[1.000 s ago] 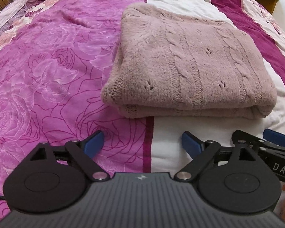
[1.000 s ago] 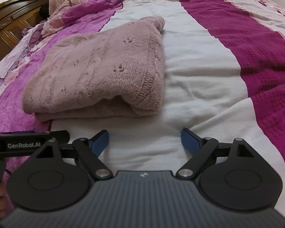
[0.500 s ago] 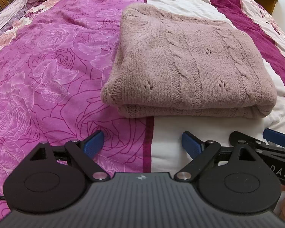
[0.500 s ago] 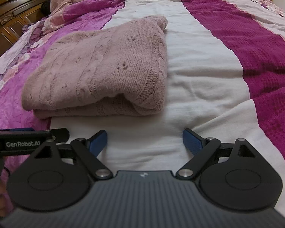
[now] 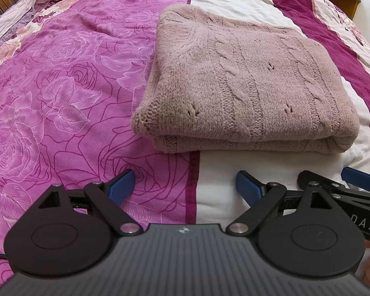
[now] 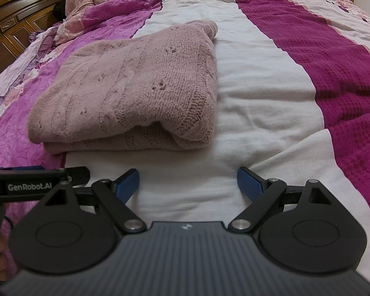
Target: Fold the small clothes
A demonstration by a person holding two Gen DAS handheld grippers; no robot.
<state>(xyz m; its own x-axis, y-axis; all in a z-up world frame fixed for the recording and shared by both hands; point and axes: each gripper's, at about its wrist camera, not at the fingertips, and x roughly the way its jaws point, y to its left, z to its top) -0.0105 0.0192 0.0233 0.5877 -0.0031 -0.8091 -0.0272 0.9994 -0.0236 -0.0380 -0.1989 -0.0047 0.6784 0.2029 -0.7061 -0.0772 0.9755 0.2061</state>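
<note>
Left wrist view puts the left gripper [image 5: 185, 188] at the bottom of the frame, its two blue-padded fingers [image 5: 122, 187] spread wide with nothing between them, hovering over the seam where the pink rose-print bedspread [image 5: 61, 98] meets its white stripe. At the lower right edge the right gripper [image 5: 357, 181] pokes in sideways, one blue pad showing. Just above the fingers, in the middle and right of the frame, lies the folded sweater [image 5: 246, 81] (a dusty-pink cable knit), stacked in two layers with its fold line facing the camera, flat on the bedspread and apart from both tools. Beyond it, white and deep magenta stripes run to the top right of the frame. From the right wrist view, the right gripper [image 6: 187, 187] is likewise released, pads [image 6: 250, 187] wide apart above white fabric, gripping nothing. The left gripper [image 6: 37, 180] enters at the lower left edge, marked "GenRobot.AI". Higher, left of centre, the folded sweater [image 6: 130, 93] sits across the border of pink and white fabric. In the upper left corner stands a dark wooden headboard [image 6: 19, 24], with rumpled bedding beside it.
</note>
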